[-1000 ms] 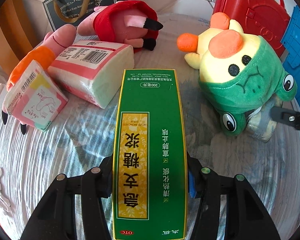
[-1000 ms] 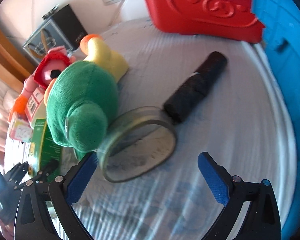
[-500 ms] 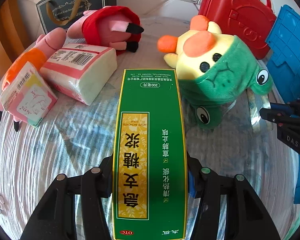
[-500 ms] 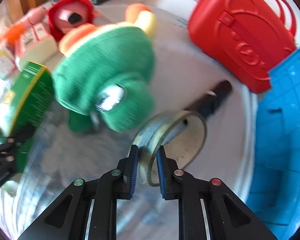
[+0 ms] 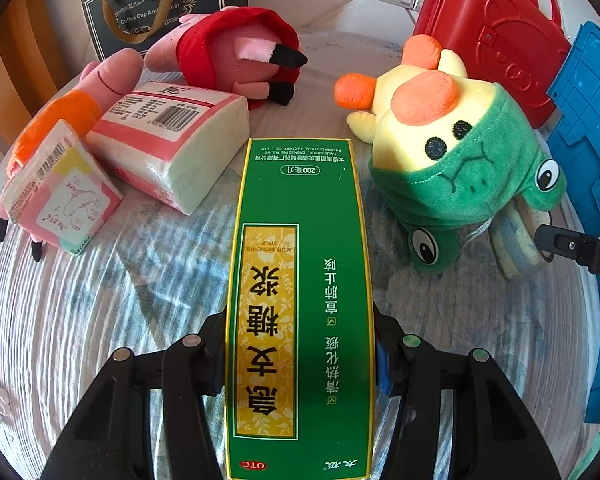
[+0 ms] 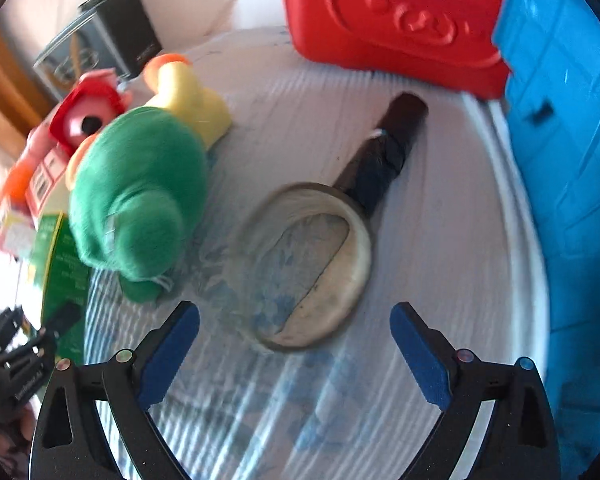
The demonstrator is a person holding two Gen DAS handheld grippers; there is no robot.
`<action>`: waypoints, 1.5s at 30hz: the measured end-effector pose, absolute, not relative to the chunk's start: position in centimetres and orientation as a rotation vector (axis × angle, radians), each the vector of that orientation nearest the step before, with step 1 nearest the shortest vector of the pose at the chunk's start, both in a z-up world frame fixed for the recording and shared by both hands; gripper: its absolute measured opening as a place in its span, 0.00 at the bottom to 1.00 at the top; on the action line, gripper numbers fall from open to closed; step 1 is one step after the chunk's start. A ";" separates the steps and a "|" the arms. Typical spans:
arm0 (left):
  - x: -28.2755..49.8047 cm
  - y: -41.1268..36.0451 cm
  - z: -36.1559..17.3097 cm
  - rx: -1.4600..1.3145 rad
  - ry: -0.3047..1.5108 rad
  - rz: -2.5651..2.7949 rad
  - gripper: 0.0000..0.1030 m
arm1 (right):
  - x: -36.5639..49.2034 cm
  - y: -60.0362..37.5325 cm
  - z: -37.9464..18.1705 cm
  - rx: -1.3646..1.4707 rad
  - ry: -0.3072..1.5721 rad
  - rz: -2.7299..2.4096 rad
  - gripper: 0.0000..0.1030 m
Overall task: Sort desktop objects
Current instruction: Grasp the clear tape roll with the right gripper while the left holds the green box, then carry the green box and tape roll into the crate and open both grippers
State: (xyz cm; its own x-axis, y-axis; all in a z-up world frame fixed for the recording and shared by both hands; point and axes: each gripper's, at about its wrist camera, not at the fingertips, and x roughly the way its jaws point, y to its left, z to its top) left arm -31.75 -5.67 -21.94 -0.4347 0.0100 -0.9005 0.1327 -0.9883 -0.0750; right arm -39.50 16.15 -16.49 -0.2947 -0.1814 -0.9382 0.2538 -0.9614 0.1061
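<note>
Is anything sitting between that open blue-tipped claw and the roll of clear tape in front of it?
Nothing visible does. The right gripper, whose jaws have just been opening, stands open with only bare cloth between it and the tape roll. The green plush toy lies off to the roll's left, beside it.

Green carton point(image 5: 300, 300) with a yellow floral panel and a red oval mark, between the black fingers of the left tool point(image 5: 300, 360). Beyond it to the right, a yellow plush point(image 5: 452, 160) with orange patches and a green frog hood. Right tool point(image 6: 295, 344) pads blue. Tabletop point(image 5: 99, 300) covering white with blue blotches.
</note>
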 end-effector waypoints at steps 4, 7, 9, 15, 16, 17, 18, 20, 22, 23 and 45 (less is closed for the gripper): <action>-32.4 -5.4 -22.5 1.643 0.200 -2.578 0.51 | -40.9 16.8 -18.3 1.704 -0.049 -2.279 0.94; -33.0 -5.1 -22.8 1.636 0.184 -2.577 0.51 | -40.6 15.8 -18.9 1.692 -0.020 -2.286 0.94; -33.4 -4.8 -22.8 1.635 0.171 -2.580 0.51 | -40.4 15.4 -19.4 1.691 -0.006 -2.301 0.93; -34.3 -4.4 -22.8 1.638 0.159 -2.575 0.51 | -40.6 13.7 -20.2 1.668 0.062 -2.334 0.68; -34.3 -4.3 -22.7 1.641 0.156 -2.574 0.51 | -40.7 13.3 -20.2 1.659 0.092 -2.338 0.66; -34.3 -4.2 -22.6 1.643 0.154 -2.577 0.51 | -40.6 12.9 -20.1 1.653 0.115 -2.341 0.65; -34.0 -4.2 -22.5 1.644 0.150 -2.584 0.51 | -40.4 12.7 -19.9 1.647 0.133 -2.346 0.64; -33.5 -4.0 -22.1 1.636 0.135 -2.588 0.51 | -39.7 12.5 -19.5 1.632 0.141 -2.349 0.62; -32.8 -3.8 -21.4 1.619 0.123 -2.602 0.51 | -38.8 12.5 -18.8 1.617 0.136 -2.346 0.62; -32.4 -3.6 -21.0 1.612 0.118 -2.607 0.51 | -38.2 12.5 -18.3 1.606 0.136 -2.349 0.62; -20.3 11.5 5.1 0.787 -0.102 -3.223 0.51 | -18.9 24.7 11.3 0.717 0.130 -2.873 0.61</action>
